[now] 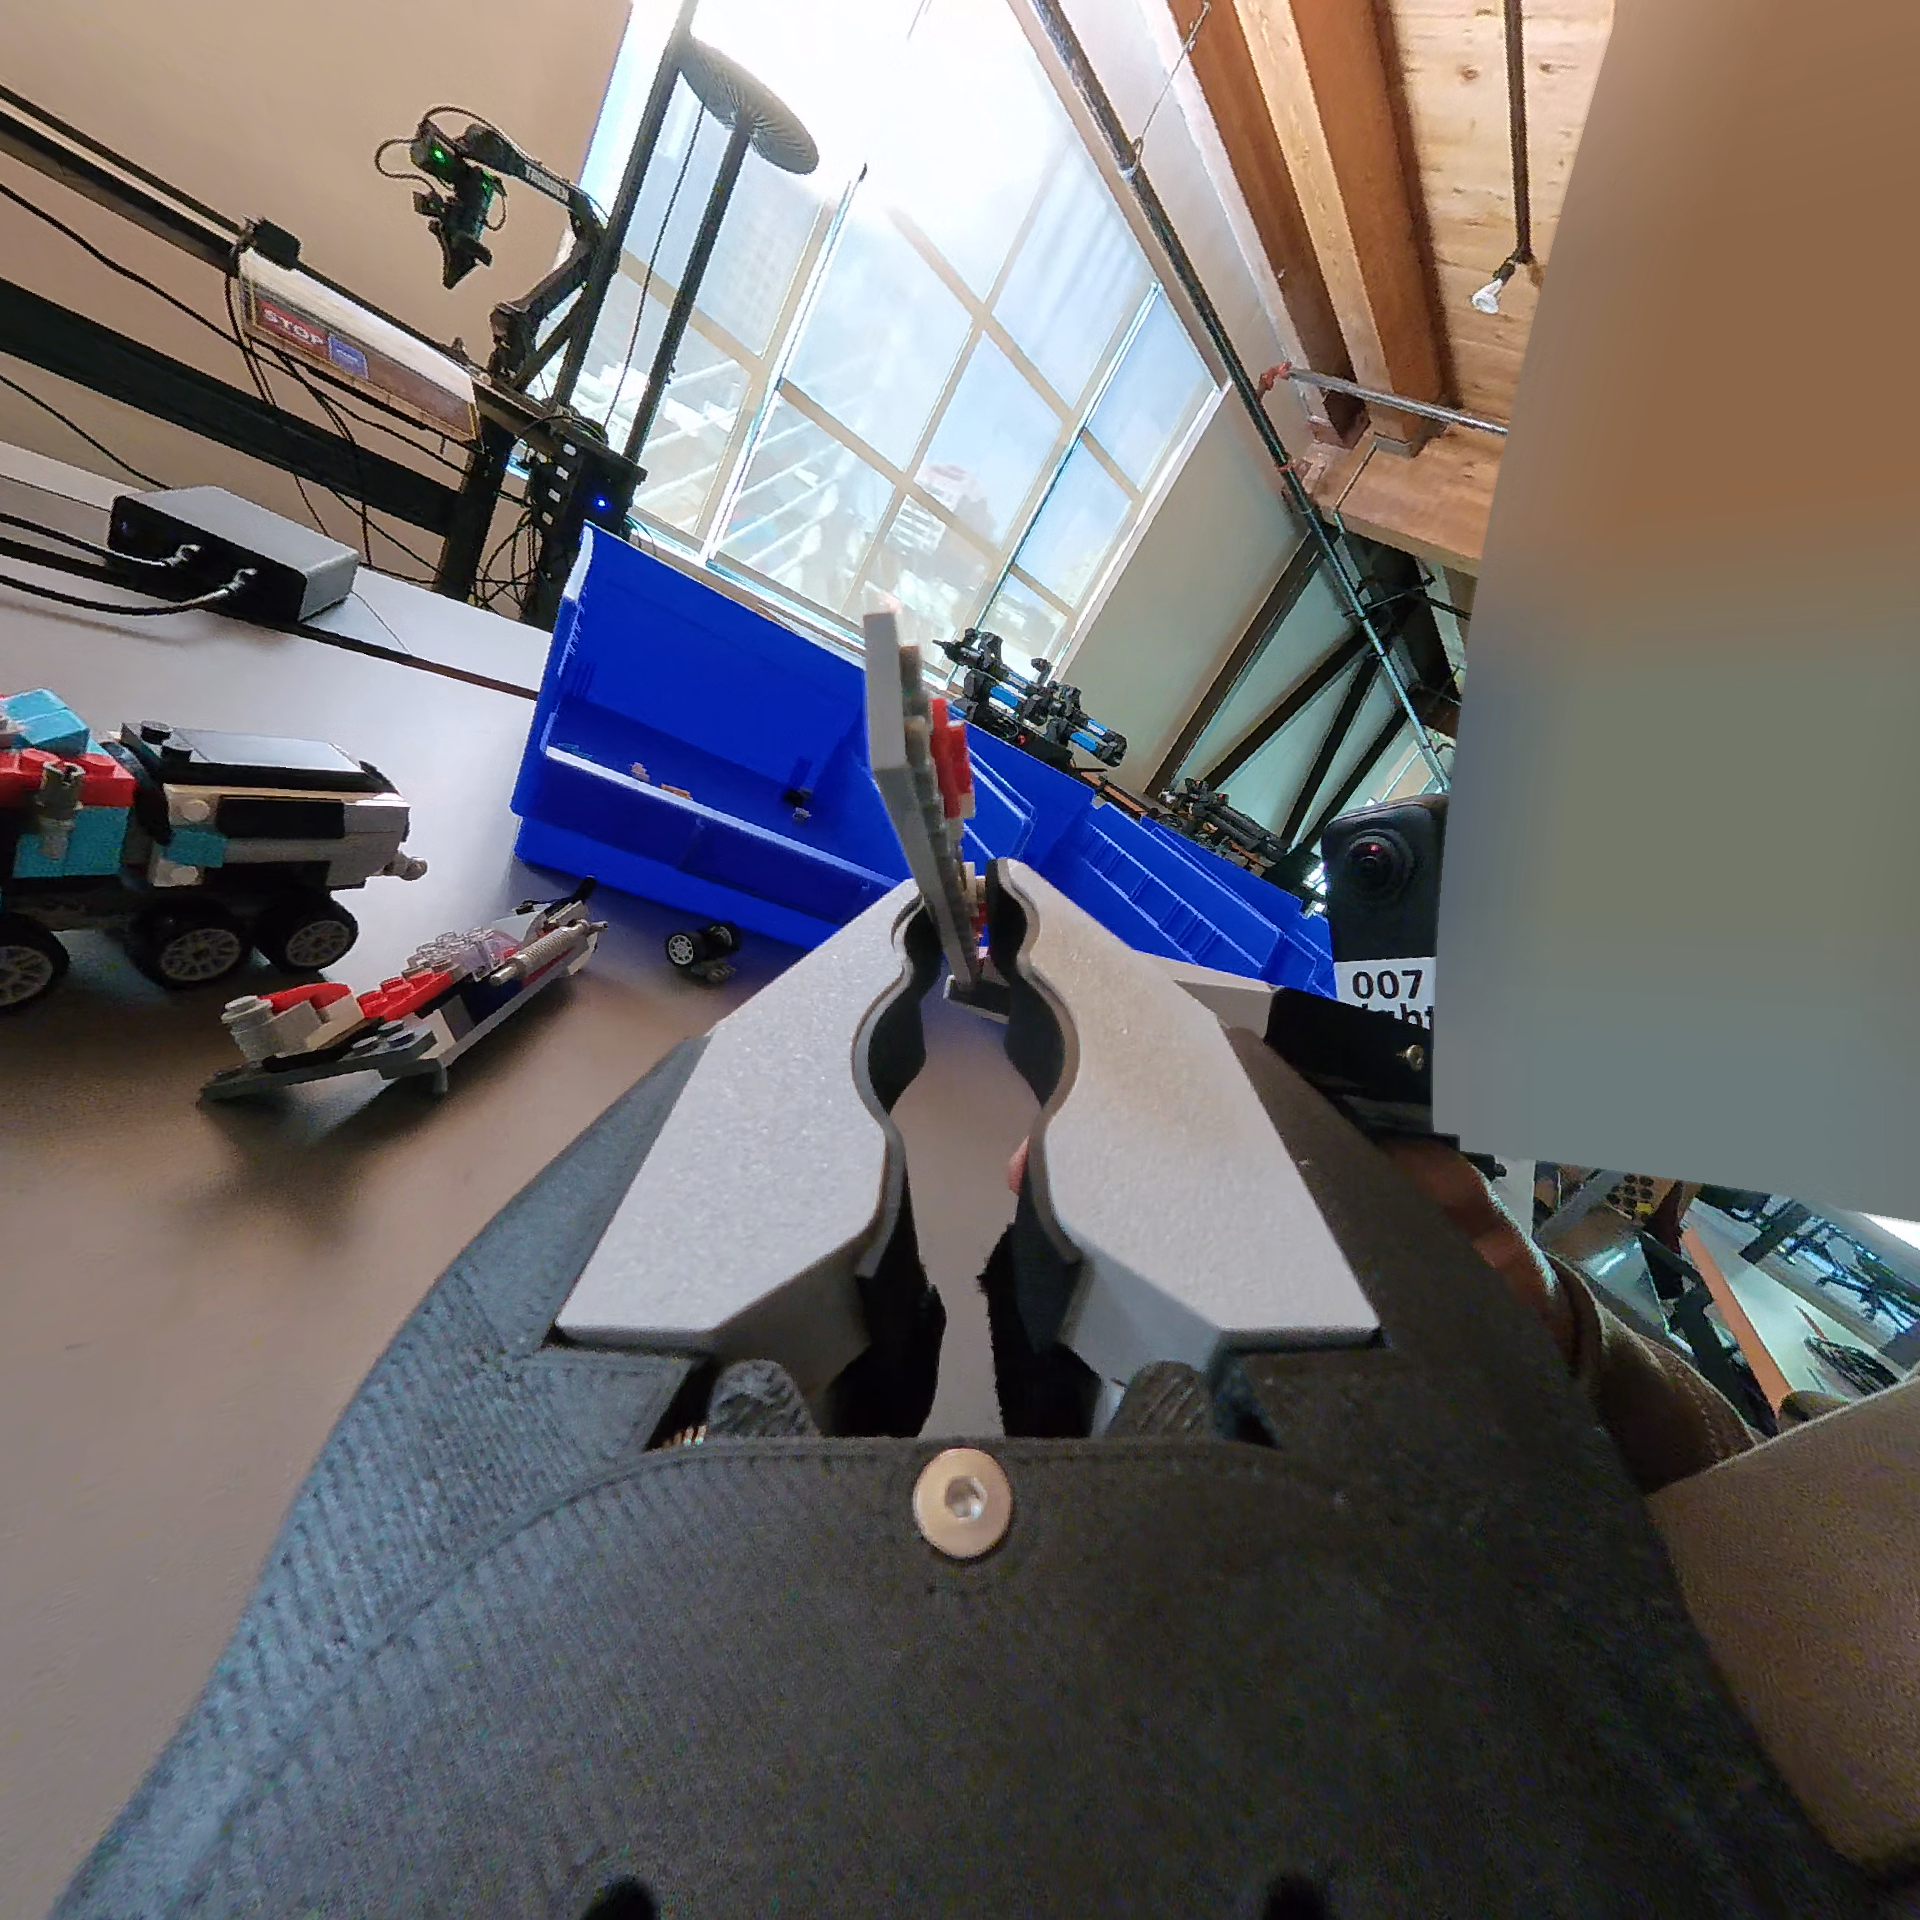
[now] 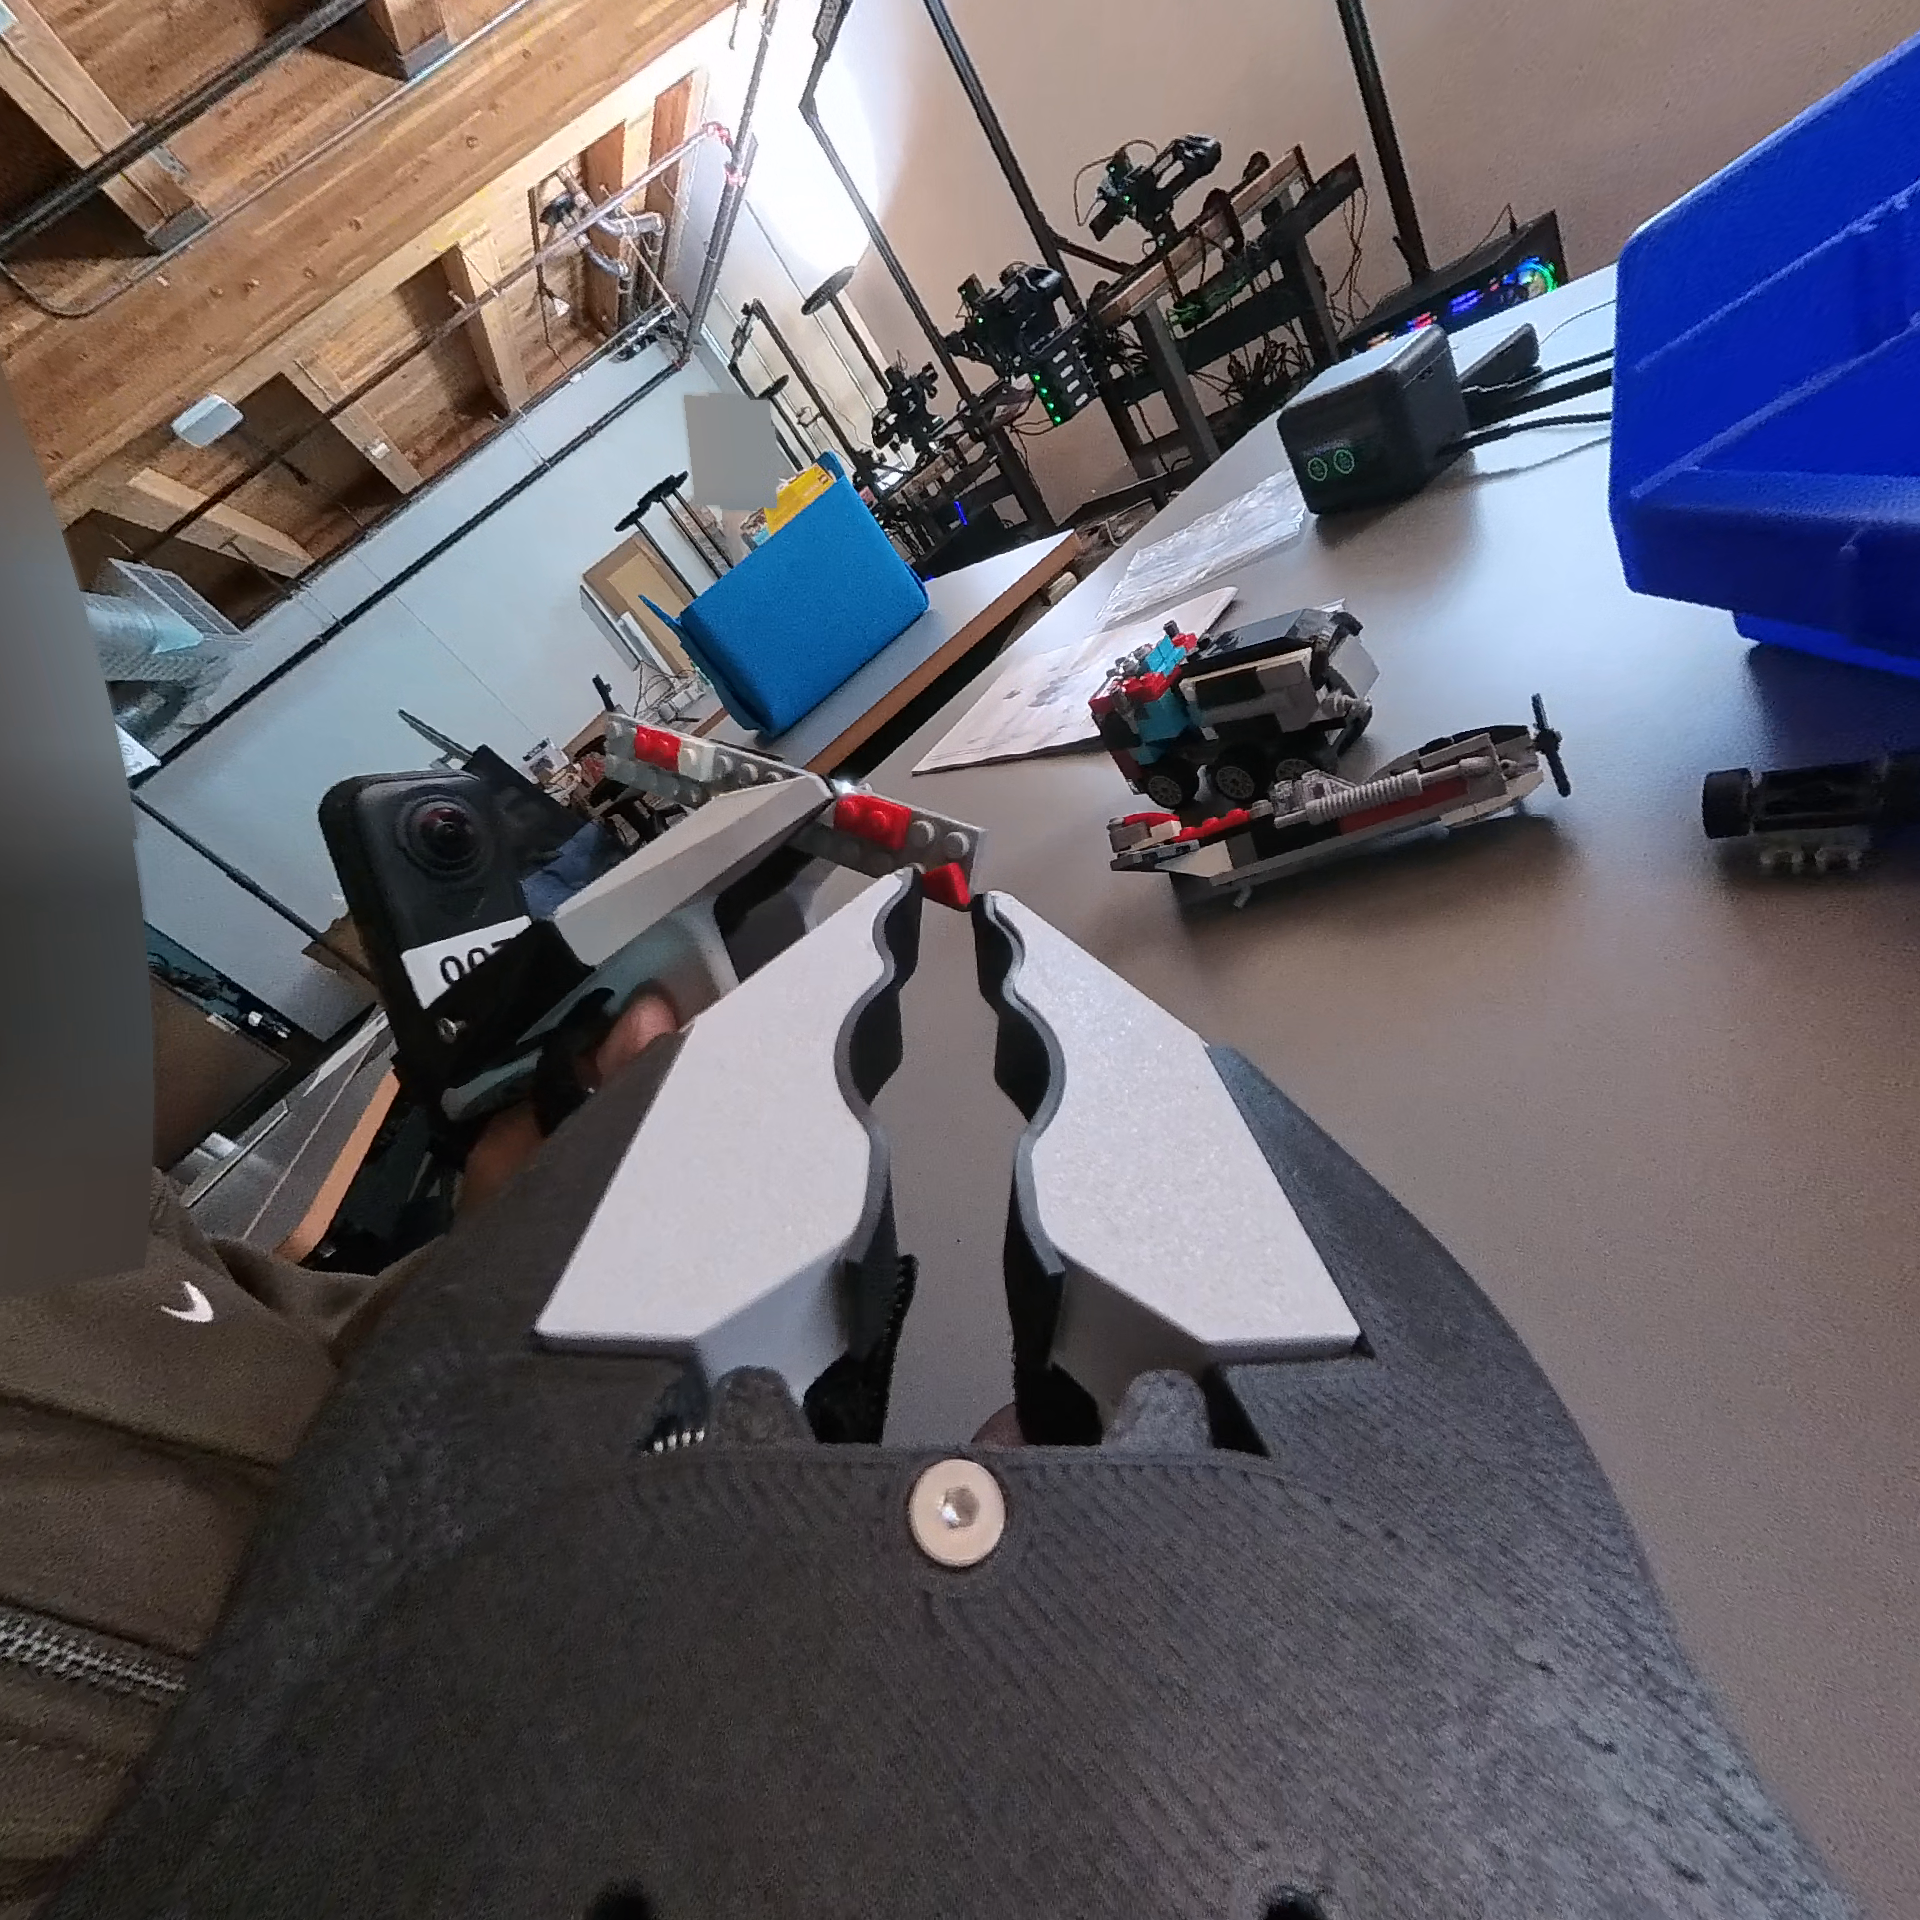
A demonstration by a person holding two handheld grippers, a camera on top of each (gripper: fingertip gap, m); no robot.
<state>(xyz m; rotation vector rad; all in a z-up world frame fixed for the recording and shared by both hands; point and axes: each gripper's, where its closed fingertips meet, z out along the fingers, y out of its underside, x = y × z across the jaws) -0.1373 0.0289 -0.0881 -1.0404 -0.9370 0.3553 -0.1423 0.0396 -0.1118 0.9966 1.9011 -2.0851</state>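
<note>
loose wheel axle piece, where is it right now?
The loose wheel axle piece lies on the grey table, left of centre in the left wrist view, just before the blue bin and right of the flat brick assembly.

Left gripper fingers matte grey, black inner pads, clamped on grey studded plate with red and white bricks. Right gripper same grey/black, pinching small red brick. Toy truck: black, white, teal, red. Brick plane: grey, red, black. Bins saturated blue. Table plain grey-brown.
</note>
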